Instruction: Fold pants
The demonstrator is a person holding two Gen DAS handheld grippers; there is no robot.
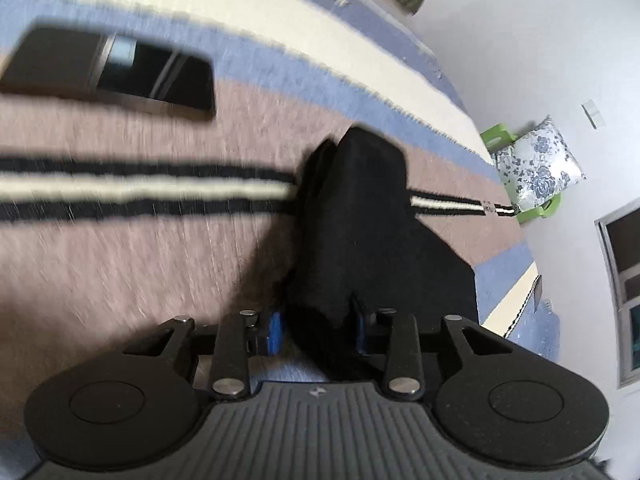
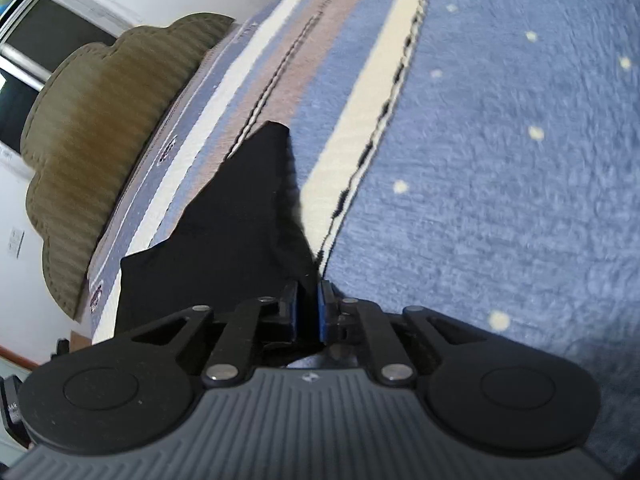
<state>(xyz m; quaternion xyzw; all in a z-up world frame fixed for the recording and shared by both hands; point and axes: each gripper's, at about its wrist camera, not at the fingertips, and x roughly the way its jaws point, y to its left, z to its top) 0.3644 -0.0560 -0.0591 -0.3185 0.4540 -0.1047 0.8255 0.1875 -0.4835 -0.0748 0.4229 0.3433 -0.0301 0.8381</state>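
Note:
The black pants [image 1: 360,216] hang over a striped bedspread [image 1: 140,256], lifted off it. My left gripper [image 1: 318,330] is shut on a bunched part of the pants between its blue pads. In the right wrist view the pants [image 2: 224,240] spread out ahead and to the left. My right gripper [image 2: 308,310] is shut on an edge of the pants, its blue pads nearly together. How the rest of the pants lie is hidden.
A dark tablet-like slab [image 1: 108,68] lies on the bedspread at far left. A floral cushion on a green chair [image 1: 536,164] stands beyond the bed. An olive headboard [image 2: 96,128] is at left, and blue dotted blanket [image 2: 500,160] at right.

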